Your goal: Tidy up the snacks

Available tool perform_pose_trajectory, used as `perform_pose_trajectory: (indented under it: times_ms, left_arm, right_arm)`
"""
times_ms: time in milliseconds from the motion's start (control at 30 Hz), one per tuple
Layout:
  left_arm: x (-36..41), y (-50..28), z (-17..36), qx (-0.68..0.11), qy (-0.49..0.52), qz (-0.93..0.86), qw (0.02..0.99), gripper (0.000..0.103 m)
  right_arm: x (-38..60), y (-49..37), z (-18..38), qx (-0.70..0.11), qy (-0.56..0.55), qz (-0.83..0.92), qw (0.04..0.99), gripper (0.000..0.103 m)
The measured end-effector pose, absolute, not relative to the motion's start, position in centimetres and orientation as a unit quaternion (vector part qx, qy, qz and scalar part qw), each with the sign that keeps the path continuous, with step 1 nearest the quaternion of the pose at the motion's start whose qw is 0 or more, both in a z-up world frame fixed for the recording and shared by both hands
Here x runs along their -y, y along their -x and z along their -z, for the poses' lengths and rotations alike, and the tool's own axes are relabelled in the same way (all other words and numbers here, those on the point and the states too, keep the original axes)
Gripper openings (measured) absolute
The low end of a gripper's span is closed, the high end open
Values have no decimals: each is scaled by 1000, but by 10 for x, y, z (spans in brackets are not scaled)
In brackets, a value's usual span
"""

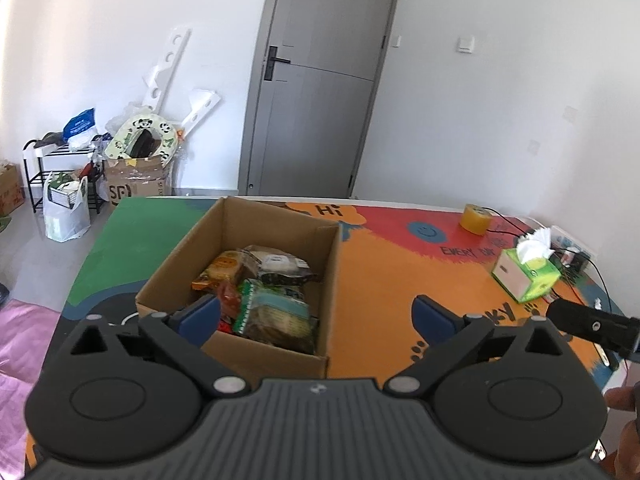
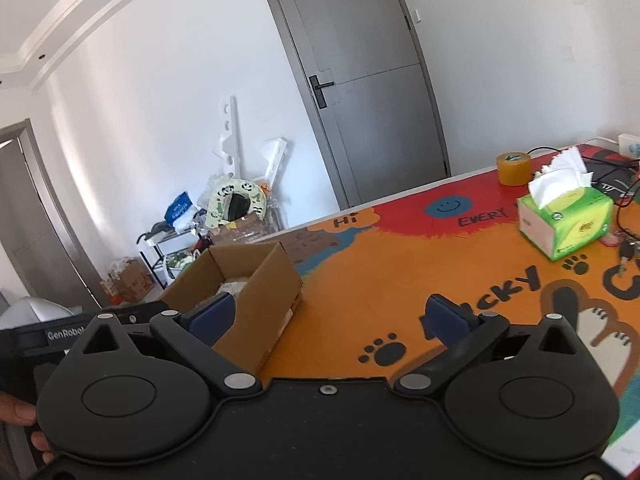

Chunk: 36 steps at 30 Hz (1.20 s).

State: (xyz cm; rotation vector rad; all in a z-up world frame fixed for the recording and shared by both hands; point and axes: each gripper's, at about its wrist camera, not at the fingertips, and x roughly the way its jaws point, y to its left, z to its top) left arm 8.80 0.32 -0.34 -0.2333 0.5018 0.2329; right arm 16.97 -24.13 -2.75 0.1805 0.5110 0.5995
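An open cardboard box stands on the colourful table mat and holds several snack packets, among them an orange one and a green one. My left gripper is open and empty, above the box's near right corner. My right gripper is open and empty, to the right of the same box, over the orange mat. Little of the box's inside shows in the right wrist view.
A green tissue box and a roll of yellow tape sit at the table's far right, with cables and keys beside them. Beyond the table are a grey door, a rack and cartons.
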Motion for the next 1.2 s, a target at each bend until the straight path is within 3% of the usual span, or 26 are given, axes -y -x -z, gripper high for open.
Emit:
perform_pose_trajectory:
  times_ms: [1200]
  left_arm:
    - [2,-33,-25,-250,77,-91,961,103]
  right_arm:
    - [271,-117,1,-277,-55,-264,922,103]
